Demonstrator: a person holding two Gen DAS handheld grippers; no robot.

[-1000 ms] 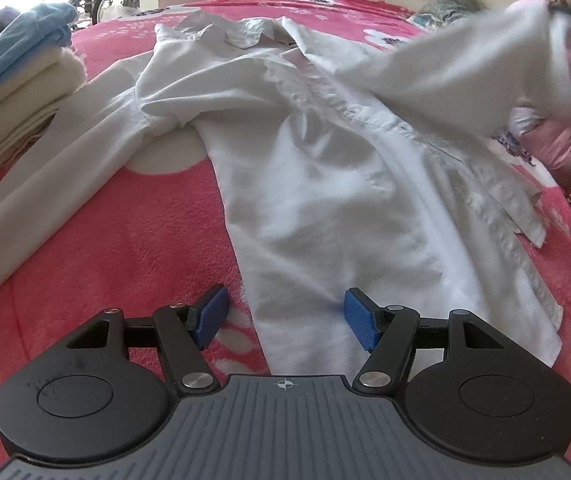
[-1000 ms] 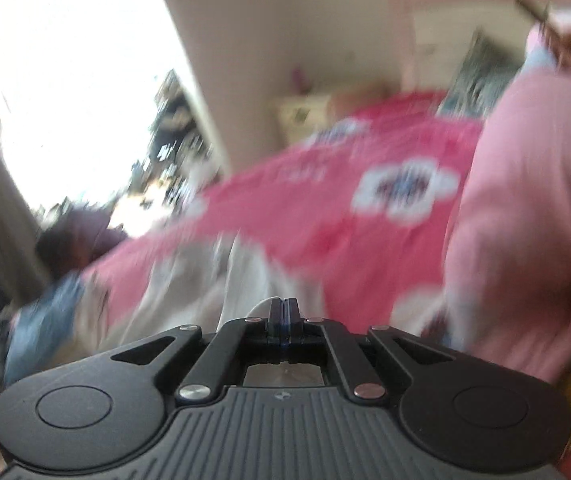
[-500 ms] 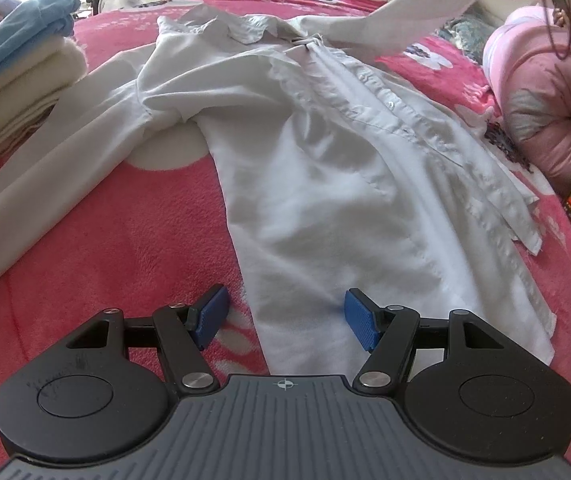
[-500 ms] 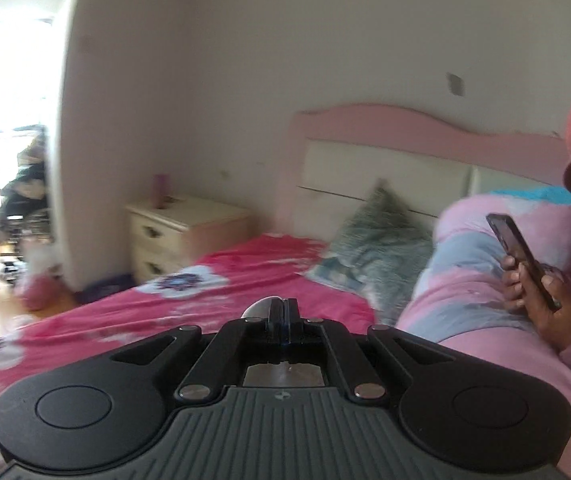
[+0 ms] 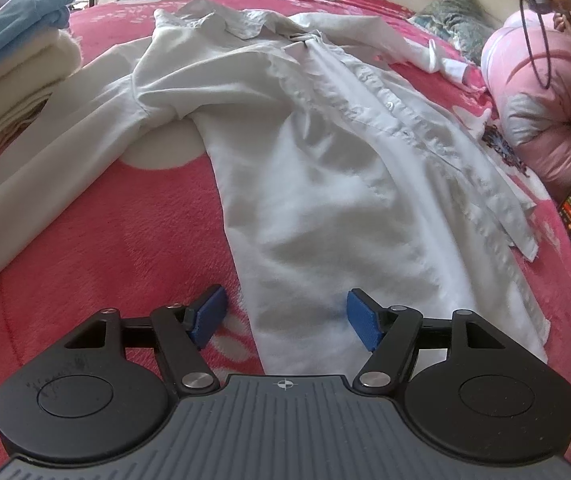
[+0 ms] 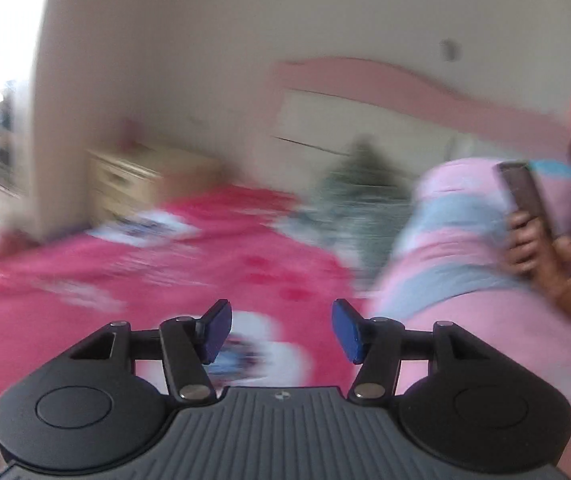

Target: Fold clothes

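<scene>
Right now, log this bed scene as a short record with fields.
garment: white button-up shirt, spread front-up on the pink fleece blanket, sleeves out to both sides
left gripper: open, hem of shirt between its blue pads, not pinched
right gripper: jaws opening, nothing between them
stack: folded blue and cream clothes at far left
</scene>
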